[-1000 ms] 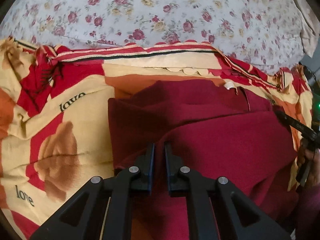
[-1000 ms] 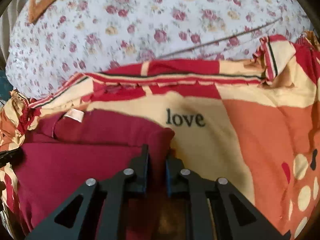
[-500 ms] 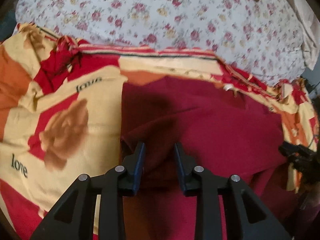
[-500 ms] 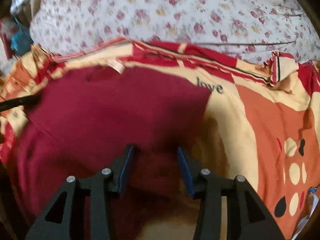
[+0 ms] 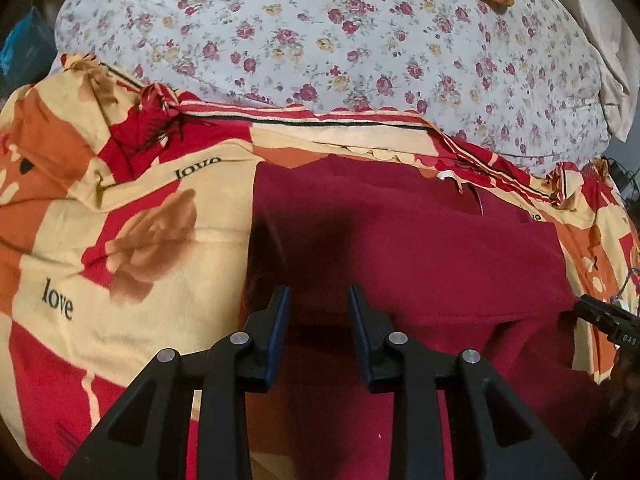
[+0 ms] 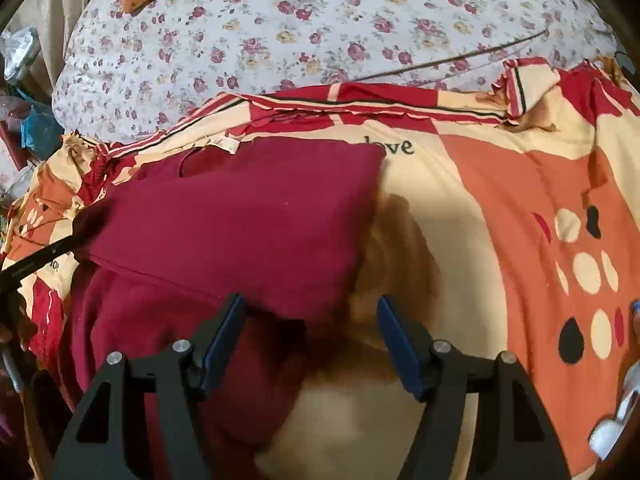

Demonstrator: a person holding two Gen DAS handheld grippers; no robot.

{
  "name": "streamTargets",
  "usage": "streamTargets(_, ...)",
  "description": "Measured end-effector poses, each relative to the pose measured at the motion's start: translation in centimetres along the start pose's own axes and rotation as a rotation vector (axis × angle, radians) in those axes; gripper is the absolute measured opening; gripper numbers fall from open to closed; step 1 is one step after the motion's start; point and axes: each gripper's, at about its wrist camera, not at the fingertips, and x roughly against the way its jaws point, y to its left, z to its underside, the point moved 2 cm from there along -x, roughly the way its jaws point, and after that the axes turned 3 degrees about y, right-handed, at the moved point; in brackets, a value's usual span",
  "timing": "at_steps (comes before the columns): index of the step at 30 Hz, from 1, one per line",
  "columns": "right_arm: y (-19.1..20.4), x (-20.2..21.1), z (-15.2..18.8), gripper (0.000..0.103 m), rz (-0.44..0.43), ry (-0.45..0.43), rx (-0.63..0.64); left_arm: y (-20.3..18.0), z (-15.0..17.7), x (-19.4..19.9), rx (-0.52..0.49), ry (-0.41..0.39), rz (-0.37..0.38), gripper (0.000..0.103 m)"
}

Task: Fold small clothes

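A dark red garment (image 5: 400, 248) lies folded on a blanket with "love" printed on it (image 5: 120, 240). Its white neck label (image 5: 446, 176) is at the far edge. My left gripper (image 5: 318, 300) hovers over the garment's near left part, jaws a little apart with nothing pinched. In the right wrist view the garment (image 6: 240, 220) fills the left half, label (image 6: 226, 145) at the back. My right gripper (image 6: 310, 308) straddles the garment's right edge; its jaws are opening wide and the pads press on nothing. A black fingertip (image 6: 40, 256) of the left gripper shows at the left edge.
A white sheet with small red flowers (image 5: 320, 40) covers the bed beyond the blanket. An orange patch of the blanket with dots (image 6: 580, 264) spreads to the right. Clutter and a blue bag (image 6: 36, 132) sit off the bed's far left.
Both grippers let go of the red cloth and drew back from it. The left jaws parted slightly; the right jaws went from shut to wide. The folded layer now lies flat.
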Motion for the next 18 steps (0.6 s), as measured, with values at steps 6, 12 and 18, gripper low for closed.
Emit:
streamTargets(6, 0.8, 0.2, 0.2, 0.072, 0.011, -0.003, 0.031, 0.7, -0.2, -0.6, 0.031, 0.007, 0.0, 0.009)
streamTargets(12, 0.2, -1.8, -0.1, 0.072, 0.014, 0.027, 0.003, 1.9, -1.1, -2.6, 0.088, 0.028, 0.012, 0.009)
streamTargets(18, -0.1, -2.3, 0.6, 0.072, 0.023, 0.056, -0.004, 1.3, -0.3, -1.6, 0.069, 0.033, -0.005, 0.009)
